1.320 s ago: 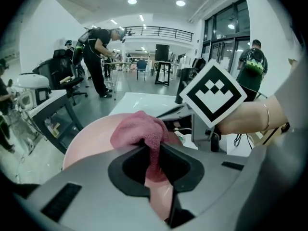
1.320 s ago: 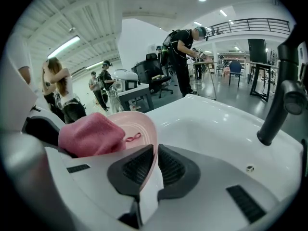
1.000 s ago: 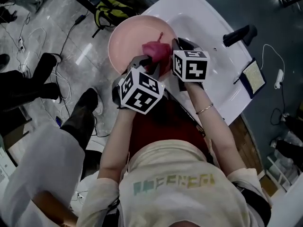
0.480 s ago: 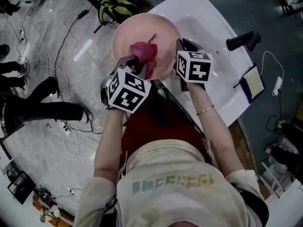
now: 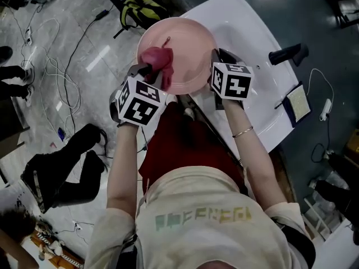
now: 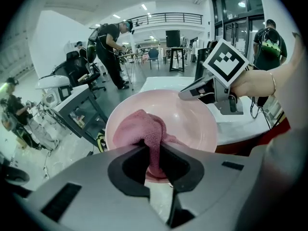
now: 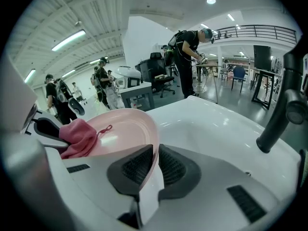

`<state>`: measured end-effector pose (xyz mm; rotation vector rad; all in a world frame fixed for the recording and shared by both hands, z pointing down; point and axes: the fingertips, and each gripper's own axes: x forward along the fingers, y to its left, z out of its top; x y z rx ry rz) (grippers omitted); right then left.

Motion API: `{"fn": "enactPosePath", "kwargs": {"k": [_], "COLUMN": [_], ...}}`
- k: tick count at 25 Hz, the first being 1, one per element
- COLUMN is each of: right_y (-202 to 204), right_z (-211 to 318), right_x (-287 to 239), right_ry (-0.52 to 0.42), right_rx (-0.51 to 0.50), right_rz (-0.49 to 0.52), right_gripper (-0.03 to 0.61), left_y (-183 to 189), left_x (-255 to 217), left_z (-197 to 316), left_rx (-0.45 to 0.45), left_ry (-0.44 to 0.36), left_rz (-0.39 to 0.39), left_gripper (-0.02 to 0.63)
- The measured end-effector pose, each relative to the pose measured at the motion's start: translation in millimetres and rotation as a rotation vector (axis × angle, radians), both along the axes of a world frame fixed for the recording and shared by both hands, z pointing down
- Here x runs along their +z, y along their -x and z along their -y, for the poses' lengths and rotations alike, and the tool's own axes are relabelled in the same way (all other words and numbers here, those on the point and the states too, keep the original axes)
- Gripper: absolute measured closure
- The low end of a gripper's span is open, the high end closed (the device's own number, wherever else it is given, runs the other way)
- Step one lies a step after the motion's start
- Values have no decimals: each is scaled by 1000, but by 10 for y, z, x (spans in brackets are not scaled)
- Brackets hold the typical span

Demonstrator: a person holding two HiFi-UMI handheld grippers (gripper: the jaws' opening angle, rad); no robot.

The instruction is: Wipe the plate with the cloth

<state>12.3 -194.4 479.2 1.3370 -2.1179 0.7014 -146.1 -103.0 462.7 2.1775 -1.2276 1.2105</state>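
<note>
A round pink plate (image 5: 185, 43) (image 6: 185, 121) (image 7: 125, 129) is held in the air beside the white sink. My right gripper (image 5: 215, 60) (image 7: 155, 165) is shut on the plate's right rim. A bunched pink cloth (image 5: 156, 59) (image 6: 139, 129) (image 7: 77, 136) rests on the plate's left part. My left gripper (image 5: 150, 72) (image 6: 153, 160) is shut on the cloth, a fold of it pinched between the jaws. In the left gripper view the right gripper (image 6: 202, 88) shows at the plate's far rim.
A white sink basin (image 5: 247, 32) (image 7: 216, 134) with a black faucet (image 5: 287, 54) (image 7: 284, 100) lies to the right. A notepad (image 5: 299, 104) sits at its edge. A yellow-black backpack (image 5: 139, 10) and cables (image 5: 42, 49) lie on the floor. People stand behind (image 7: 187, 57).
The left gripper and the cloth have slid left across the plate, from its middle towards its left edge. The right gripper and the plate have stayed almost in place.
</note>
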Motion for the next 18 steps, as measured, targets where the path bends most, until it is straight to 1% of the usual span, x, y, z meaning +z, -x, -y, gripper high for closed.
{"fn": "enactPosePath", "kwargs": {"k": [5,11,18], "right_y": [15,35,14], "right_z": [-32,4,-10], "right_x": [-52,-41,-75], "right_ry": [-10,-38,-86], "right_rx": [-5,-6,-1], "right_rz": [-2,12,4], "right_gripper": [520,521,522], "left_y": [159,318,348], "left_x": [-61,-140,-238], "left_z": [37,169,187], "left_rx": [-46,-137,-212], "left_ry": [-25,-101,-176], "left_rz": [2,-20,-57], "left_gripper": [548,548,548]}}
